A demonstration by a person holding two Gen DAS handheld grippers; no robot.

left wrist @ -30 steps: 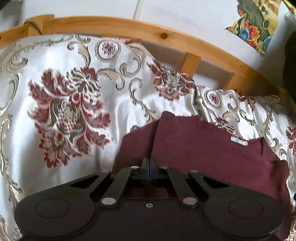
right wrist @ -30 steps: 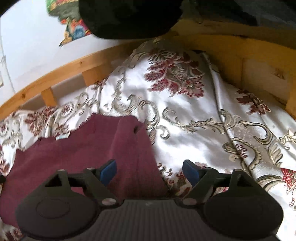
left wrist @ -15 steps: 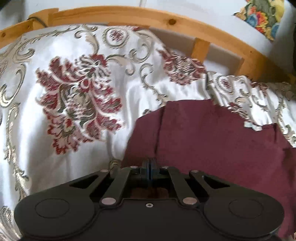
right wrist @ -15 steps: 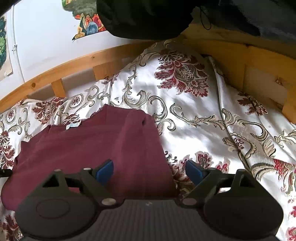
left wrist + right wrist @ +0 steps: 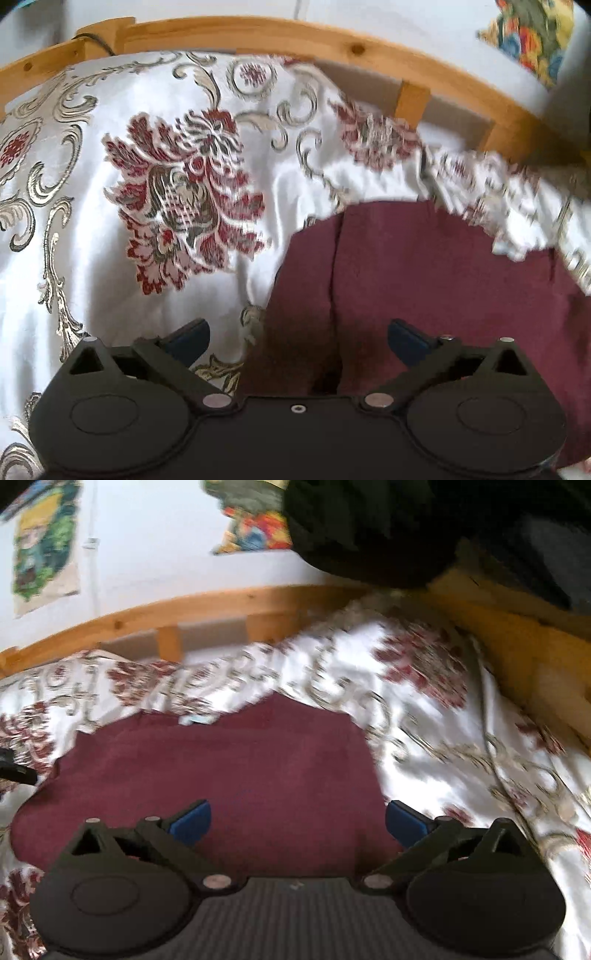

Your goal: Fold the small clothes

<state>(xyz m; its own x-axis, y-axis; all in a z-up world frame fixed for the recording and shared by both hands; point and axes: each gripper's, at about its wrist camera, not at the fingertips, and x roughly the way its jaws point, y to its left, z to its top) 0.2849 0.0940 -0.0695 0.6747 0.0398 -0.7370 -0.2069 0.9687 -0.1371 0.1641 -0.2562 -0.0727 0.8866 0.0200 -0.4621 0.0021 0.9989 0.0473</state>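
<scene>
Now both grippers, left gripper and right gripper, wide apart over maroon garment.

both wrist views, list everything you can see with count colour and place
maroon garment: one, dark red, lying on the bedspread under both grippers
label: one, pale, at the garment's far edge
bedspread: one, white satin with red flowers and gold scrolls, over the bed
bed frame: one, light wood, along the far side
wall pictures: at least two, multicoloured, on the white wall
dark object: one, black, above the frame, too blurred to identify
left gripper: black with blue pads, open
right gripper: black with blue pads, open
</scene>
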